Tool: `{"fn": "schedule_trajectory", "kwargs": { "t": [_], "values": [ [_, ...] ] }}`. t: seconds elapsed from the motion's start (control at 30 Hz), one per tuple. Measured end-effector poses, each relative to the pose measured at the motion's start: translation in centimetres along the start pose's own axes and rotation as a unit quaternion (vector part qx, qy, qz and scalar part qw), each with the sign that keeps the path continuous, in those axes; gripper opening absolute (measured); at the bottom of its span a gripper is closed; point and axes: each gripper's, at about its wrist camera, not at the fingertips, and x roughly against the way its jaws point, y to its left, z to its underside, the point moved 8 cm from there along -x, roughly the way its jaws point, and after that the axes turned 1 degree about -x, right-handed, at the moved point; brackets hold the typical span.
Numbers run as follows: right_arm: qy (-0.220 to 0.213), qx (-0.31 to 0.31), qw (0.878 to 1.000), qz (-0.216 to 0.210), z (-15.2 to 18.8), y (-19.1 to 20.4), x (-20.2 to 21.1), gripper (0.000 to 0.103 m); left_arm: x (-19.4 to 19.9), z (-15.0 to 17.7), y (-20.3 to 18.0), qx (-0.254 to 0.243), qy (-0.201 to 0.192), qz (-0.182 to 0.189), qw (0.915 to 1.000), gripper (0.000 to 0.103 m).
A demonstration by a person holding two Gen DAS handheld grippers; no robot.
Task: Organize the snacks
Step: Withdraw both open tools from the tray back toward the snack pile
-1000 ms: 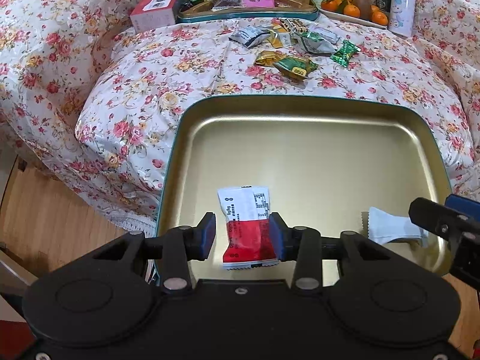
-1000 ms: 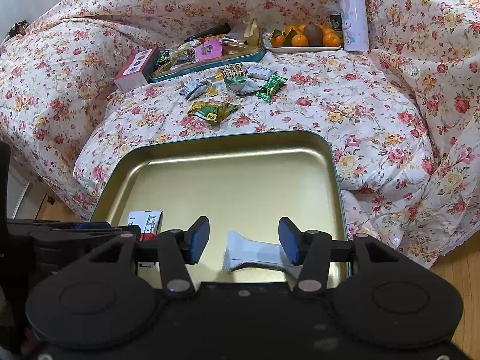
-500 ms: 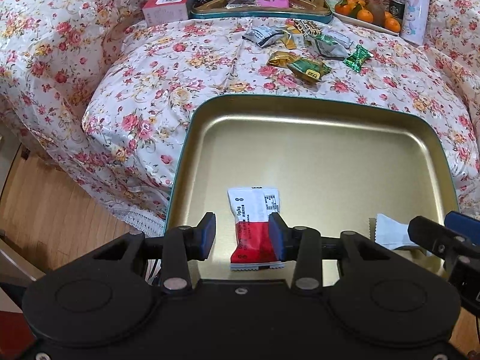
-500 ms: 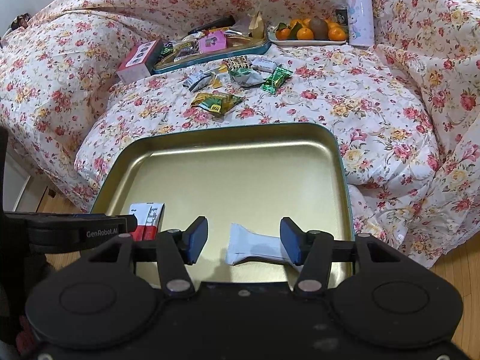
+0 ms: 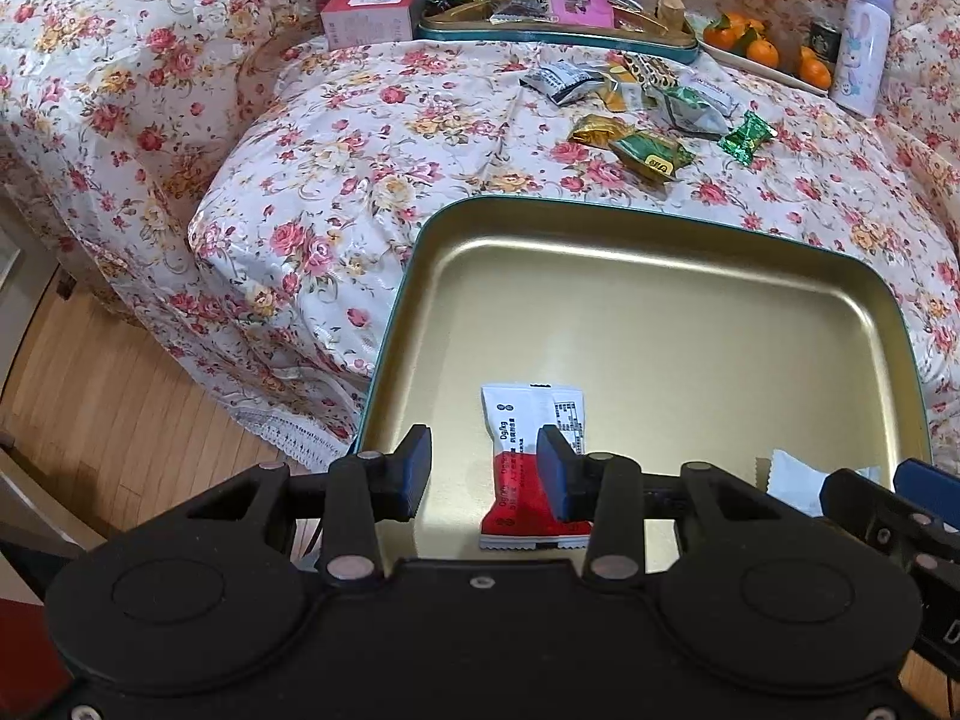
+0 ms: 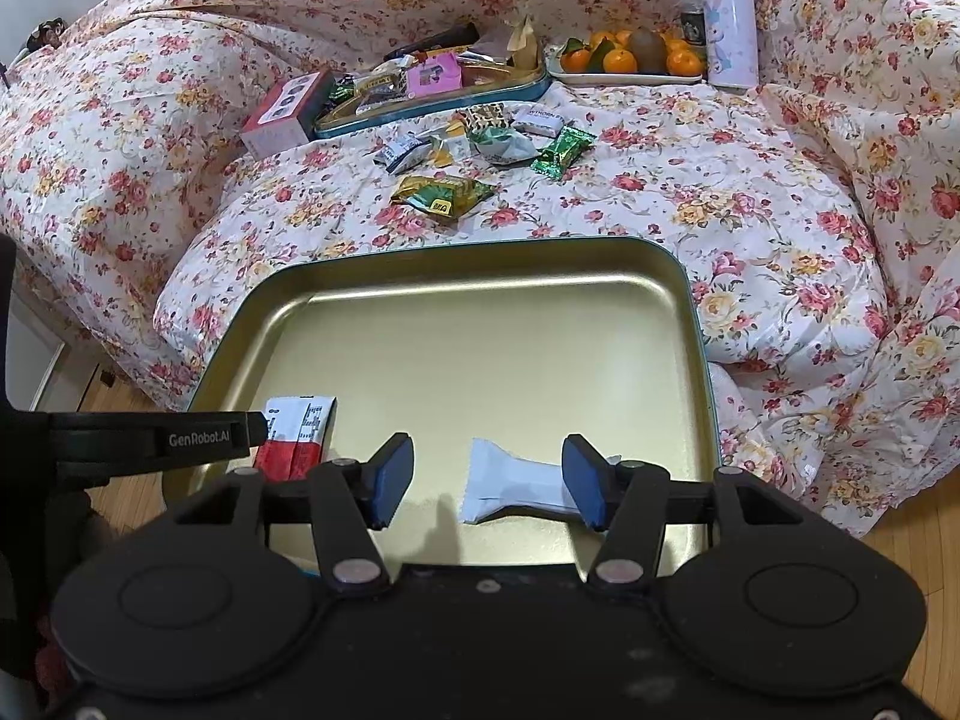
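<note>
Both grippers hang over the near end of the gold tray [image 5: 660, 324] that sits on the flowery bedspread [image 5: 372, 138], pointing steeply down into it. The left gripper [image 5: 483, 474] has its fingers spread with clear gaps, and the red and white snack packet [image 5: 531, 462] lies flat on the tray floor below them, not pinched, so it looks dropped off. Same deal on the right: the right gripper [image 6: 487, 480] has its fingers apart, and the white packet [image 6: 516, 483] lies on the tray floor under them, loose as far as the view shows. The two packets lie near each other but apart, probably so each hand has room. The rest of the loose snacks [image 6: 480, 144] are scattered well beyond the tray, near a second full tin [image 6: 432, 87] and a plate of oranges [image 6: 630, 60], so most of the sorting looks undone, and the tray seems parked close to keep the drops easy
</note>
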Motion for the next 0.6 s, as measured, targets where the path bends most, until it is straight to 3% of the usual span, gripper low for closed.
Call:
{"fn": "schedule_trajectory", "kwargs": {
  "t": [0.4, 0.6],
  "values": [
    [0.009, 0.001, 1.0, -0.001, 0.1, 0.0, -0.5, 0.059, -0.2, -0.2, -0.4, -0.015, 0.011, 0.014, 0.9997, 0.049],
    [0.011, 0.005, 1.0, 0.001, -0.3, -0.1, -0.7, 0.06, -0.6, -1.1, -1.3, -0.072, 0.032, 0.038, 0.9962, 0.049]
  ]
}}
